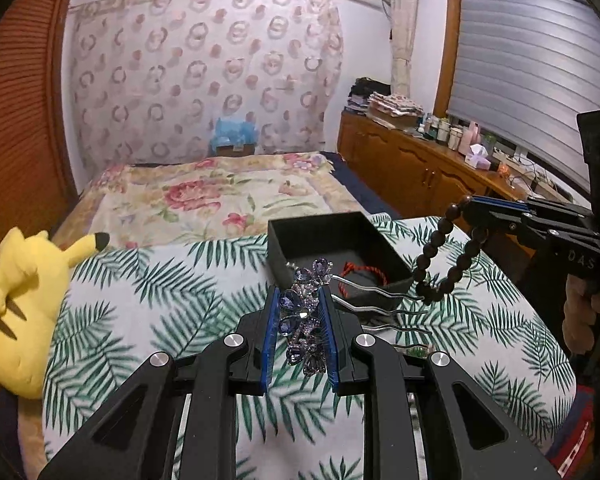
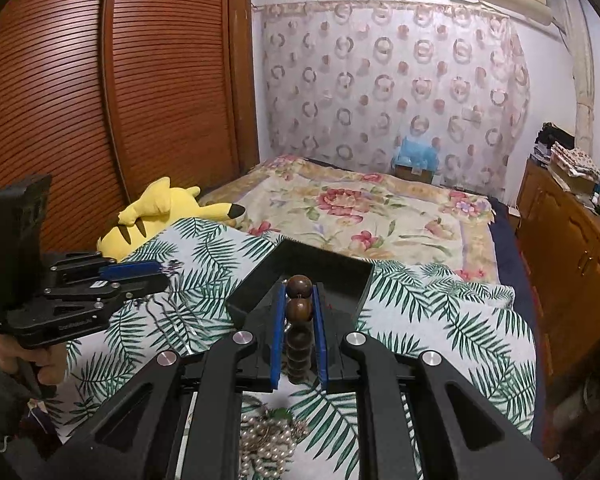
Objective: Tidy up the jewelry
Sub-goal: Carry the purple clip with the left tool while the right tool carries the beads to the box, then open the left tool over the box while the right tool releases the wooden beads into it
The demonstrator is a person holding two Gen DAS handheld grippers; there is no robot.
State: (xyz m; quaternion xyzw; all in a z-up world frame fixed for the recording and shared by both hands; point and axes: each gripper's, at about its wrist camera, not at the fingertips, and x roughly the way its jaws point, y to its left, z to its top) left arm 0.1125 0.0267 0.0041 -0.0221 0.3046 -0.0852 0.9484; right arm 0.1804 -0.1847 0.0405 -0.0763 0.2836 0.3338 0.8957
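Wooden bead bracelet (image 2: 299, 312) clamped in right tongs (image 2: 299, 300), one purple hairpin (image 1: 305, 320) clamped in left tongs (image 1: 300, 312), one black box (image 1: 320, 236)

Support: a bed, covered near the cameras by a palm-leaf sheet (image 1: 172, 292) and beyond it by a floral blanket (image 1: 204, 196).
On the sheet: black tray (image 2: 256, 284) at 12 o'clock; yellow plush toy (image 1: 24, 304) at 9 o'clock; pearl strands (image 2: 266, 444) at 6 o'clock.
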